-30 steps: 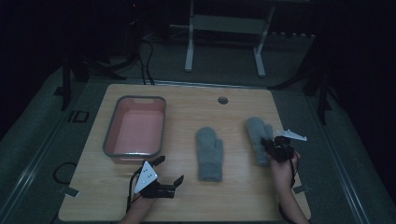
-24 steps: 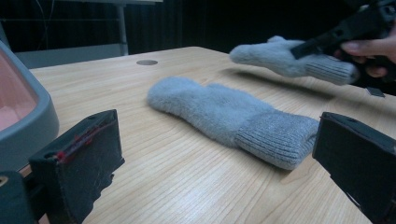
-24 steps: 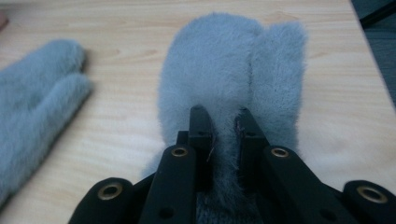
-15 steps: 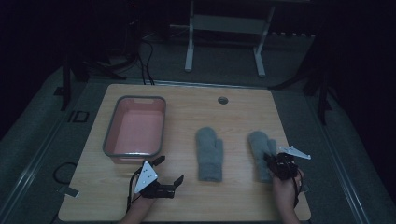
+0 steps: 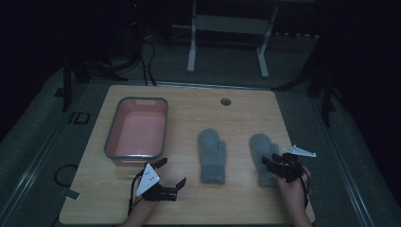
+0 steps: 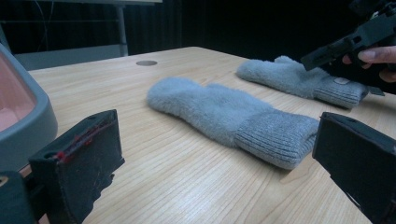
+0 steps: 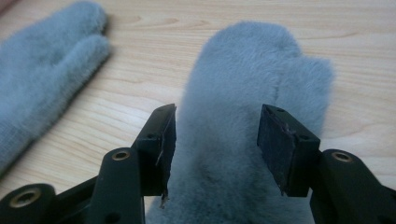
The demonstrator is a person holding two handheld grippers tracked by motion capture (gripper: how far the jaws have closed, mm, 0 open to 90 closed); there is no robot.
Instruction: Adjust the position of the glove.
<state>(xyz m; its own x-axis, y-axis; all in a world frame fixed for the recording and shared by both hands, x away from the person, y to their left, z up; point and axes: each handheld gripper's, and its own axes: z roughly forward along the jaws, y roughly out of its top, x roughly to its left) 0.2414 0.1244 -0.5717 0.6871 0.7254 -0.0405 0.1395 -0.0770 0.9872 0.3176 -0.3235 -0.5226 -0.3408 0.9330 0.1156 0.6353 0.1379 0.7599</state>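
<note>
Right mitten (image 5: 264, 158) lies flat on table (image 5: 189, 101), near right edge, cuff toward the person, tip pointing away; vs 1 s ago it sits lower and straighter, i.e. it's been dragged toward the near edge and squared up parallel w/ left mitten (image 5: 212, 155). Right gripper (image 5: 273, 166) came back w/ it and is now over the cuff end; in right gripper view the jaws stand apart, one each side of the mitten's body (image 7: 243, 93), pads not visibly pressing the fleece, so not clamped; looks like either just let go or about to re-grip, can't tell which. Thumb of that mitten shows at its right side in that view.

Left mitten: unmoved, mid-table, well apart from right one, cuff near, thumb on right; in left gripper view (image 6: 224, 112) it lies just ahead, cuff closest.

Left gripper (image 5: 171, 172): jaws wide apart, empty, resting low by near edge, just below the tub (image 5: 113, 137); same spot as before, idle.

Tub: pink inside, grey rim, empty, left part of table.

Meaning, as a judgement: the pair's now lined up side by side, so the tidy/align step seems about done; next prob. pick one up, and the tub is the likely drop spot. Risk: fleece is soft, a shallow pinch may slip.
</note>
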